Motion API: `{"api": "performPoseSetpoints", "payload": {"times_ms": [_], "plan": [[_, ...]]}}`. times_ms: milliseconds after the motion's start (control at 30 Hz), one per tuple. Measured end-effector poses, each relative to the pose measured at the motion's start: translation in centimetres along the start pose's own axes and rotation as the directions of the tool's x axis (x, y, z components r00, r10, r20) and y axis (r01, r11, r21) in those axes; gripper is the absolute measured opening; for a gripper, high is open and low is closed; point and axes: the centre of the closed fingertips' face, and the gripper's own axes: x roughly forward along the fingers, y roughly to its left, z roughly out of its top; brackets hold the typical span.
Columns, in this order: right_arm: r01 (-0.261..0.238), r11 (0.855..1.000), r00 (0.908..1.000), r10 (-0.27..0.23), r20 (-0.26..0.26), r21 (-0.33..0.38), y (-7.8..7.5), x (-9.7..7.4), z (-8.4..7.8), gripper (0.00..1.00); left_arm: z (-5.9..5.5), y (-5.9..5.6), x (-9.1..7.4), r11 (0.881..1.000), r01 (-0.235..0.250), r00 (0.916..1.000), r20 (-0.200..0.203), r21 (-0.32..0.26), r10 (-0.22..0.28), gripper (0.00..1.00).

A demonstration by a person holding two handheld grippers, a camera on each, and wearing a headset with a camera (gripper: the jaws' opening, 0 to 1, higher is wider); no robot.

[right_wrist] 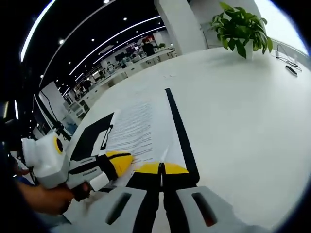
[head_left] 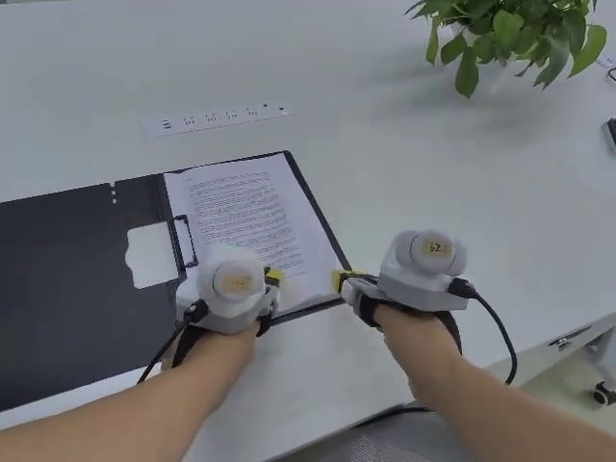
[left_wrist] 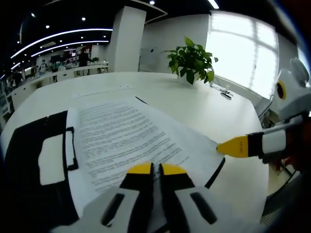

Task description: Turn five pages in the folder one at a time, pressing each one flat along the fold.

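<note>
A black folder [head_left: 67,279] lies open on the white table [head_left: 433,164], its left inner cover bare except for a blank white label patch [head_left: 151,255]. Just right of that a black clip [head_left: 183,241] runs along the fold. To the right lies the printed page [head_left: 241,207], flat and covered with lines of text too small to read. Beyond the folder's far edge, well apart from it, sits a white power strip [head_left: 214,118]; its markings are not legible. The left gripper [head_left: 274,276] rests over the near edge of the page with its yellow tips pressed together and nothing visible between them. The right gripper [head_left: 339,280] has its tips at the page's near right corner, right by the folder's black border. Its jaws are closed too, and the paper curls up slightly beside them, but whether any sheet is caught cannot be told. The two grippers' tips are near each other without touching. A black cable [head_left: 500,337] loops off the right gripper toward the near table edge. At far right stands a leafy green plant [head_left: 510,34], and a small dark object [head_left: 610,133] lies at the right border, cut off. In the gripper views an open office shows behind, with rows of desks and ceiling lights.
</note>
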Motion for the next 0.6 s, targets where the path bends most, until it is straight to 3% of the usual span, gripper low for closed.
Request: {"api": "performPoseSetpoints", "payload": {"times_ms": [133,267,400,600], "plan": [[-0.029,1.0,0.9993,0.029,0.022,0.005,1.1,-0.6,0.6,0.0,0.0,0.0,-1.2,1.0,0.0,0.9999,0.011,0.013,0.0,0.04],[-0.073,0.997,0.9956,0.072,0.059,0.004,2.8,-1.2,1.6,0.0,0.9,0.6,-2.7,0.999,-0.004,0.9982,0.06,-0.054,0.008,0.08],[-0.129,0.992,0.9866,0.128,0.102,0.005,5.3,-1.9,2.9,0.0,2.0,1.6,-4.8,0.998,0.001,0.9954,0.096,-0.066,0.005,0.11],[-0.209,0.978,0.9685,0.209,0.136,-0.012,9.6,-2.6,4.2,0.0,3.9,4.0,-8.5,0.998,-0.032,0.9859,0.162,-0.056,0.041,0.14]]}}
